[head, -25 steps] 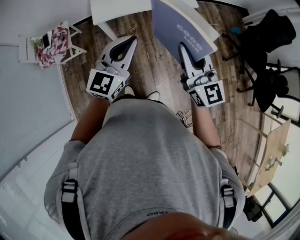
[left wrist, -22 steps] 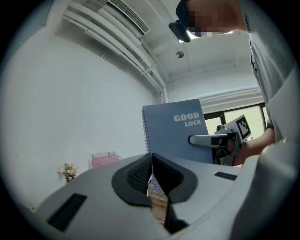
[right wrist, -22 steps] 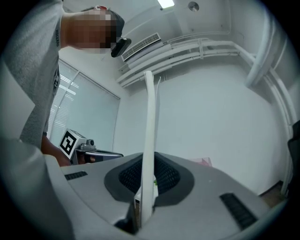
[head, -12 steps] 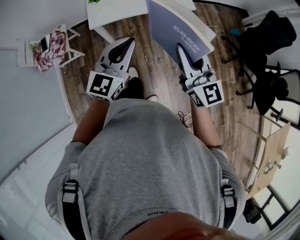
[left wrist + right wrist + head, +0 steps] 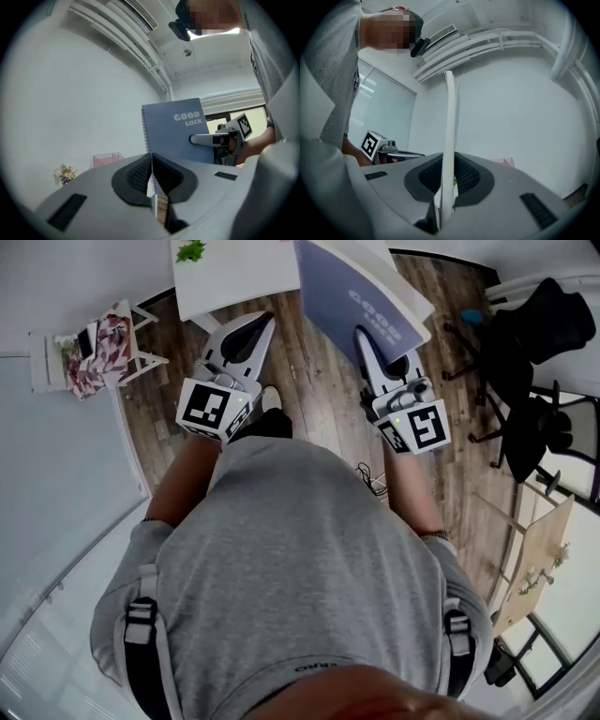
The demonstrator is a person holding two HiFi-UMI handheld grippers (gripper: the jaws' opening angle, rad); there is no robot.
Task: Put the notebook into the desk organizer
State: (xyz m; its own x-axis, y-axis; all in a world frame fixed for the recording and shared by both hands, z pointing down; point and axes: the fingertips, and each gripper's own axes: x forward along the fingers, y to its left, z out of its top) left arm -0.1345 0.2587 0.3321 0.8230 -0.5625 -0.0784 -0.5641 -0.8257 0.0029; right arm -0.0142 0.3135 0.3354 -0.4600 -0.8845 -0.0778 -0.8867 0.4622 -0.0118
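A blue-grey spiral notebook printed "GOOD LUCK" stands upright in my right gripper, which is shut on its lower edge. In the right gripper view the notebook shows edge-on between the pads of the right gripper. The left gripper view shows its cover to the right. My left gripper is held level beside it; its jaws are shut with nothing in them. A pink see-through desk organizer stands ahead on a white table; the right gripper view also shows the organizer.
A small green plant sits on the white table. A white rack with patterned cloth stands at the left wall. Black office chairs and a wooden table are at the right. A cable lies on the wood floor.
Both grippers and the notebook have moved forward toward the white table. More of the table top and its plant have come into view.
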